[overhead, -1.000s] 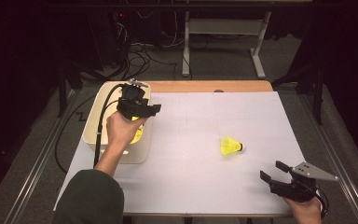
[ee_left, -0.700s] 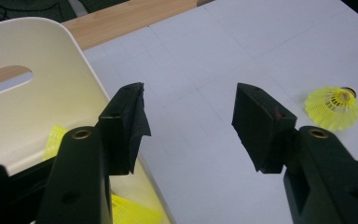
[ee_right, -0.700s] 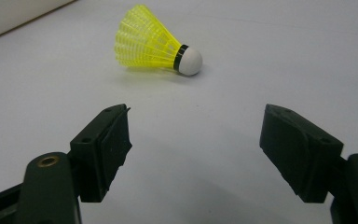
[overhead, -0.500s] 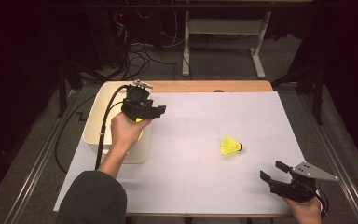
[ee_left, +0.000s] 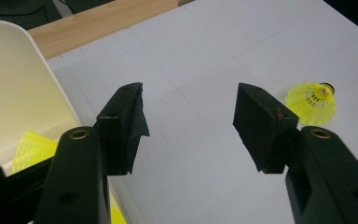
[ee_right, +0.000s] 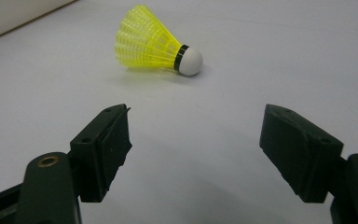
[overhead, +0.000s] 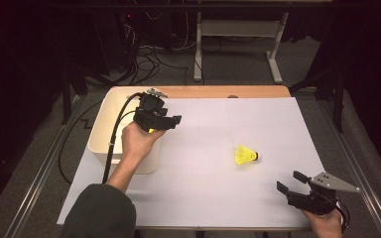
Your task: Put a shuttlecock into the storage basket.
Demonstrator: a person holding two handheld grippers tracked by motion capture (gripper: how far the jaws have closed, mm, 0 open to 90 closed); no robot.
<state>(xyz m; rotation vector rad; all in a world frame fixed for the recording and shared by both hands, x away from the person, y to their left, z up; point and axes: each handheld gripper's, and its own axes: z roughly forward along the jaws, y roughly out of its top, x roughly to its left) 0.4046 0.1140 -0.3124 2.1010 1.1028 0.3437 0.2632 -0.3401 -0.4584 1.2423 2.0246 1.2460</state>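
A yellow shuttlecock with a white cork lies on its side on the white table cover, right of centre. In the right gripper view the shuttlecock lies ahead of the jaws, cork to the right. My right gripper rests open and empty near the front right edge, a short way from it. My left gripper hovers open and empty over the right rim of the white bin. A second yellow shuttlecock lies inside the bin, below the left jaw. The left gripper faces the table's shuttlecock.
A white sheet covers the table, and a wooden strip shows along its far edge. The bin stands at the left edge. Cables and a metal stand sit on the floor beyond. A black cable trails from the left gripper.
My left gripper has drifted slightly right, from over the bin towards its right rim. The right gripper and the shuttlecock on the table have not moved.
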